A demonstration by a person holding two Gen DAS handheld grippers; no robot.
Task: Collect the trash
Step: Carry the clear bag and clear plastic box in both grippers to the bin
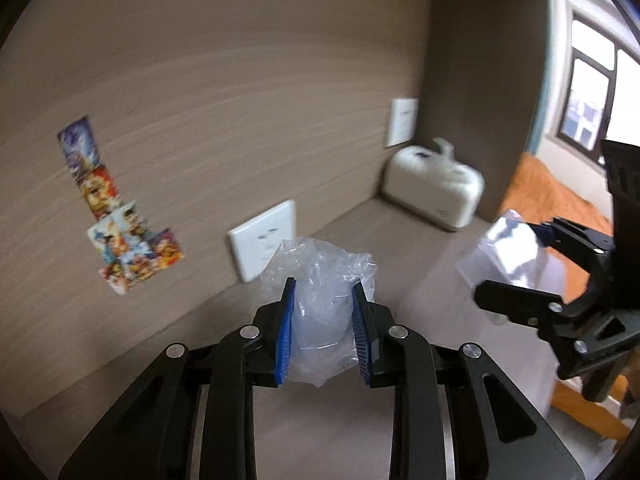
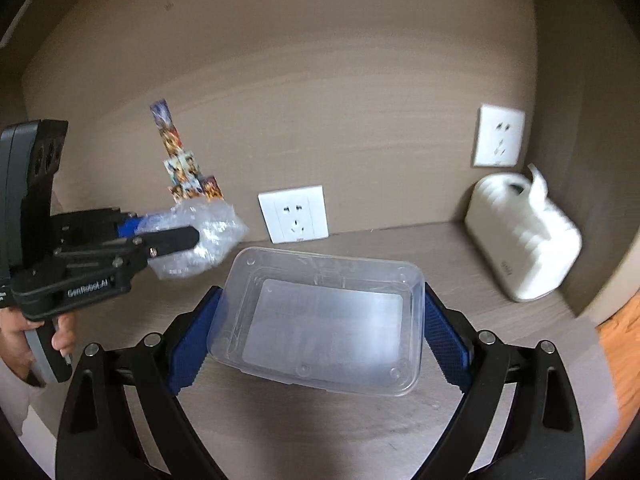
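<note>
A crumpled clear plastic bag (image 1: 320, 264) sits between the blue pads of my left gripper (image 1: 323, 284), which is shut on it and holds it above the grey-brown desk (image 1: 360, 420). The right wrist view shows the same left gripper (image 2: 172, 226) at the left, with the bag (image 2: 216, 236) bulging past its fingers. My right gripper (image 2: 322, 290) stands wide, its pads pressed on the two short sides of a clear rectangular plastic container (image 2: 328, 320), lifted off the desk (image 2: 360, 432). From the left wrist camera, the right gripper (image 1: 508, 262) and its container (image 1: 492, 248) appear blurred at the right.
A white tissue box (image 2: 524, 248) stands in the desk's back right corner. Two white wall sockets (image 2: 294, 212) (image 2: 498, 136) and colourful stickers (image 2: 184, 164) are on the back wall. A hand (image 2: 16, 336) holds the left gripper's handle. An orange bed (image 1: 540, 192) lies beyond the desk's right side.
</note>
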